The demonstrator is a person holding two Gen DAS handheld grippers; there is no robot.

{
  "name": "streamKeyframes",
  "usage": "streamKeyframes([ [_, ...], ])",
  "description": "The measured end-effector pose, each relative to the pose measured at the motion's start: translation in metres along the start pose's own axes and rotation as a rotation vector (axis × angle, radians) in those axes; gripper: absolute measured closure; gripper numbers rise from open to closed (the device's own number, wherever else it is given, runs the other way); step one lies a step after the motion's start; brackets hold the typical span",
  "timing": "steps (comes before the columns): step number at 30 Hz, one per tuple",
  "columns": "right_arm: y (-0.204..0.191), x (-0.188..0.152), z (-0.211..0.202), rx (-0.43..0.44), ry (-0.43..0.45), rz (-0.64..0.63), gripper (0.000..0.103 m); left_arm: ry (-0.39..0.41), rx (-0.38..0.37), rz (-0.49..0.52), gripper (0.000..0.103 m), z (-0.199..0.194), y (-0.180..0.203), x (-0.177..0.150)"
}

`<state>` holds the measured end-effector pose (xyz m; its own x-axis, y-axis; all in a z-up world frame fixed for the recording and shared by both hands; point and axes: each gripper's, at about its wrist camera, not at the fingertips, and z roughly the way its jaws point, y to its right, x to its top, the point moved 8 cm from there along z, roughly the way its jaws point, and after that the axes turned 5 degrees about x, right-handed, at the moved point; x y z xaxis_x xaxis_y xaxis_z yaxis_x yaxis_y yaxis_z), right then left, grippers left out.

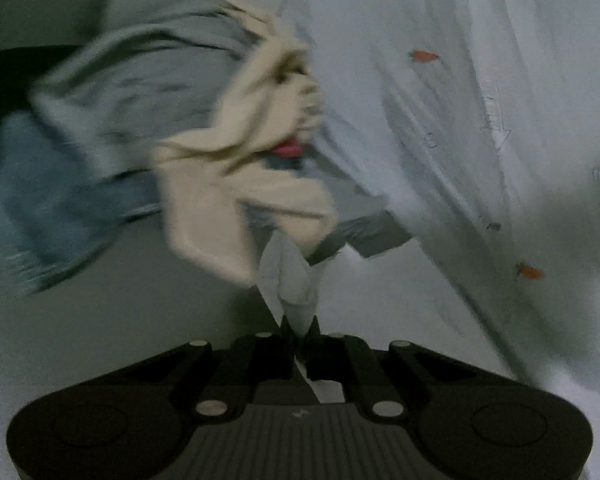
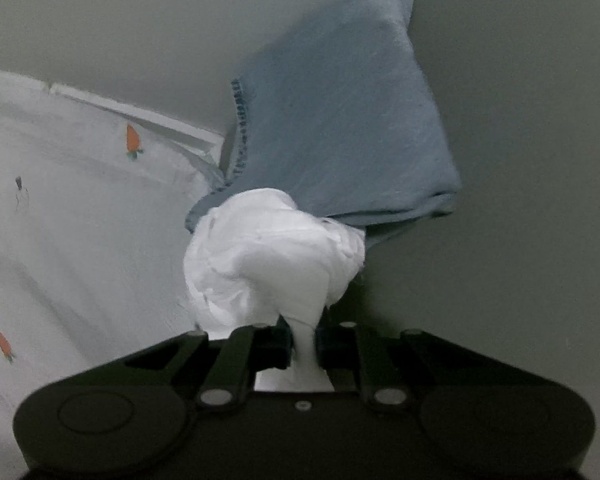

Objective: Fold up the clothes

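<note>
A white shirt (image 1: 440,128) printed with small orange carrots, with a button placket, stretches across the right of the left wrist view. My left gripper (image 1: 300,330) is shut on a pinched fold of its white cloth (image 1: 290,280). In the right wrist view the same carrot shirt (image 2: 72,216) spreads over the left side. My right gripper (image 2: 303,336) is shut on a bunched white wad of it (image 2: 268,256).
A blurred heap lies beyond the left gripper: a cream garment (image 1: 240,168), grey-blue cloth (image 1: 140,80) and denim-blue fabric (image 1: 48,208). A folded blue-grey garment (image 2: 340,112) lies just past the right gripper. The grey table surface (image 2: 520,200) surrounds both.
</note>
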<state>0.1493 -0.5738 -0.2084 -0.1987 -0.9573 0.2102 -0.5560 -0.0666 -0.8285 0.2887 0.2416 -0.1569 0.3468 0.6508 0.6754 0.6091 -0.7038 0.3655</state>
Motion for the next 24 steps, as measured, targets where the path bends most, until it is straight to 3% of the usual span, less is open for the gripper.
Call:
streamKeyframes([
  [3, 0.015, -0.004, 0.010, -0.080, -0.041, -0.011, 0.085, -0.048, -0.007, -0.014, 0.096, 0.001, -0.030, -0.027],
  [5, 0.019, -0.006, 0.015, -0.181, -0.068, -0.070, 0.060, -0.072, -0.022, -0.076, 0.096, 0.007, -0.040, -0.035],
  [7, 0.010, -0.010, 0.007, -0.249, -0.053, -0.165, 0.050, -0.086, -0.026, -0.111, 0.094, 0.014, -0.044, -0.039],
  [10, -0.017, -0.023, -0.011, -0.269, -0.002, -0.355, 0.035, -0.107, -0.022, -0.137, 0.089, 0.020, -0.049, -0.042],
  [11, -0.026, -0.029, -0.015, -0.274, 0.006, -0.410, 0.035, -0.120, -0.025, -0.144, 0.085, 0.024, -0.050, -0.043],
  [16, -0.075, -0.088, -0.035, -0.200, 0.022, -0.643, 0.034, -0.191, -0.023, -0.175, 0.080, 0.039, -0.064, -0.049],
  [19, -0.102, -0.157, -0.016, -0.079, -0.126, -0.732, 0.033, -0.202, -0.062, -0.231, 0.080, 0.044, -0.073, -0.043],
  [24, -0.145, -0.273, 0.009, 0.127, -0.376, -0.870, 0.037, -0.278, -0.128, -0.239, 0.081, 0.055, -0.077, -0.035],
])
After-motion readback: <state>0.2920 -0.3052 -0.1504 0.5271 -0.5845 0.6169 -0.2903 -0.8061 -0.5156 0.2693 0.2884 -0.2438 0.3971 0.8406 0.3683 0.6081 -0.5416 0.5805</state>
